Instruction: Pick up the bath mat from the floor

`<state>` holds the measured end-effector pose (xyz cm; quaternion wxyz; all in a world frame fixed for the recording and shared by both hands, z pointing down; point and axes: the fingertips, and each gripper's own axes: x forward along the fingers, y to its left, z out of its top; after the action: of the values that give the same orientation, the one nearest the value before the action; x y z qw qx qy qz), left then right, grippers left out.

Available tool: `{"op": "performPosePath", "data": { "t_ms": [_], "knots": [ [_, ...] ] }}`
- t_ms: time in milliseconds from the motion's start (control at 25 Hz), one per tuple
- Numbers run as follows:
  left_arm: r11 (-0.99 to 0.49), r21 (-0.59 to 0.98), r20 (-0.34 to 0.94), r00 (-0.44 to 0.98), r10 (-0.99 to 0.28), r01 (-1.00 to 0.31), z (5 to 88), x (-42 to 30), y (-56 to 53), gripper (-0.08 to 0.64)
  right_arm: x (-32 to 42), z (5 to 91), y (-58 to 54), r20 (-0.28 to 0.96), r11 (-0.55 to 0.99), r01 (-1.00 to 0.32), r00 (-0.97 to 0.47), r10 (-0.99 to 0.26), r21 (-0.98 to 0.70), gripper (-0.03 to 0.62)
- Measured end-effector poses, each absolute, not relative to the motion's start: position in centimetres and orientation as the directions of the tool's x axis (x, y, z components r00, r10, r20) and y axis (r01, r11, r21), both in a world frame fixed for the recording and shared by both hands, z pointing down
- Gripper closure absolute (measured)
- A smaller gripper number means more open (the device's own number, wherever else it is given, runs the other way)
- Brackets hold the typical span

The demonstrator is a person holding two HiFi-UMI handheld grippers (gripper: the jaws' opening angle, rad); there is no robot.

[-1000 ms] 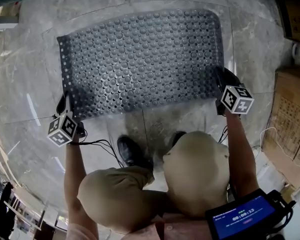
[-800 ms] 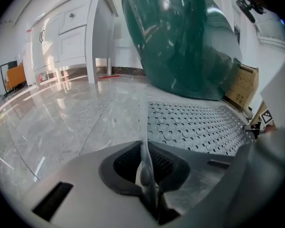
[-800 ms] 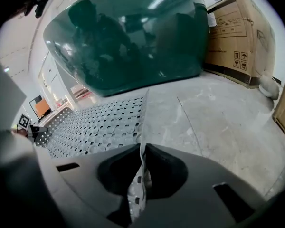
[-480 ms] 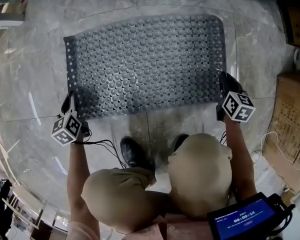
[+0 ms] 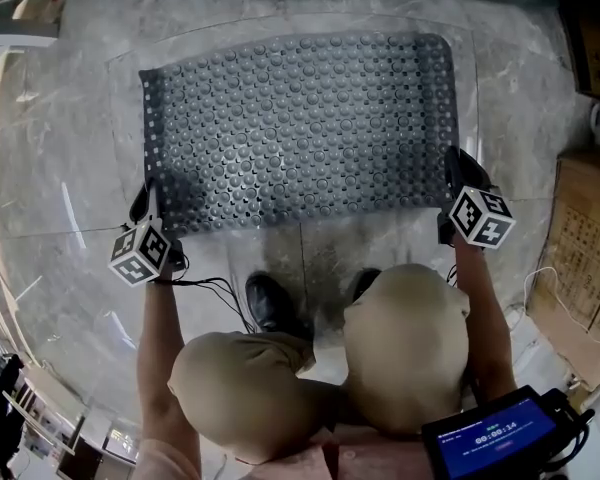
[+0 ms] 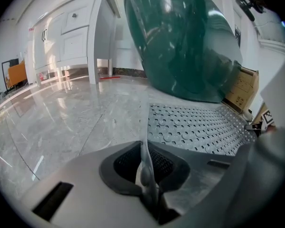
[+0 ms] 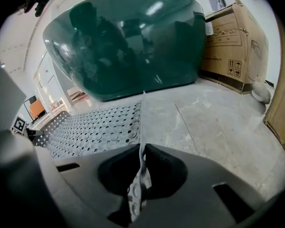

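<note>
Between the tongs and beyond them, the bath mat [image 5: 300, 128] lies flat on the floor [image 5: 60, 168], its long axis running tong to tong, with the left gripper [image 5: 147, 204] clamped on its near-left corner and the right gripper [image 5: 456, 160], whose jaws have just been closing, pinching its near-right corner.

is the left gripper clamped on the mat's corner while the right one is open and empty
No: the right gripper is shut too; its jaws have just closed on the mat's other corner, as the right gripper view shows. The left gripper is clamped as said.
</note>
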<state>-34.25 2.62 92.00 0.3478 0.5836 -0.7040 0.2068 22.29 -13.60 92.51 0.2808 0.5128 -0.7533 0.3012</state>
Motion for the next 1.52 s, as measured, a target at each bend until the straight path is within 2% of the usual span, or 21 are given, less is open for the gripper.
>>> {"op": "performPosePath", "data": {
  "t_ms": [1520],
  "knots": [
    [0.195,0.125,0.709,-0.050,-0.703,-0.973,89.4,-32.1,1.8,0.518,19.8,89.2,-13.4,0.707,0.345,-0.927,-0.342,-0.619,-0.145,0.560]
  ]
}}
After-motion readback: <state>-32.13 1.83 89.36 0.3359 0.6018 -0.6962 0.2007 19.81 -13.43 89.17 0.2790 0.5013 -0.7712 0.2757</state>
